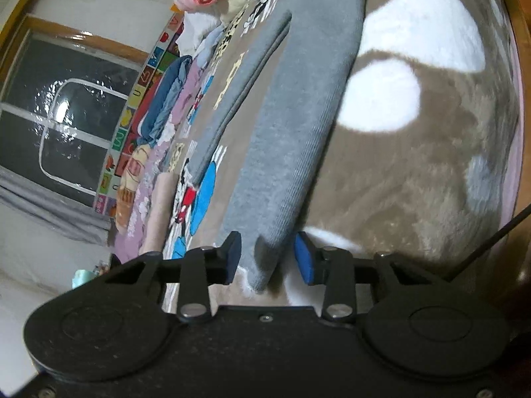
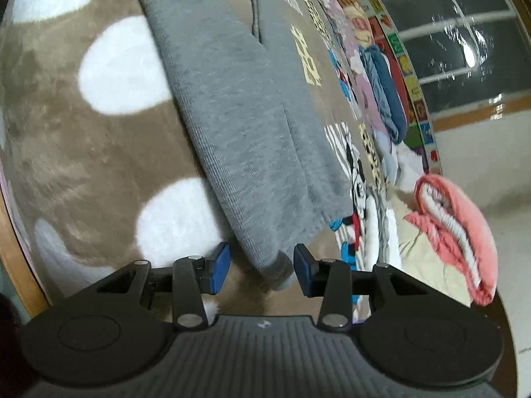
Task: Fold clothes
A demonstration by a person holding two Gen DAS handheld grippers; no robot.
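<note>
A grey knit garment [image 1: 292, 139] lies stretched on a brown blanket with white spots [image 1: 415, 172]. One of its bottom corners sits between the open blue pads of my left gripper [image 1: 268, 258]. In the right wrist view the same grey garment [image 2: 239, 126] reaches down to my right gripper [image 2: 262, 267], and its other corner lies between the open pads. Neither gripper has closed on the cloth. A folded sleeve or second grey layer [image 1: 245, 89] lies beside the main panel.
A cartoon-print sheet [image 1: 195, 199] lies next to the blanket. Piled clothes run along the bed's far side: blue items [image 1: 166, 102], a pink jacket [image 2: 454, 232] and purple cloth [image 2: 365, 99]. A dark window [image 1: 66, 122] and a wooden bed frame [image 2: 16, 258] border the scene.
</note>
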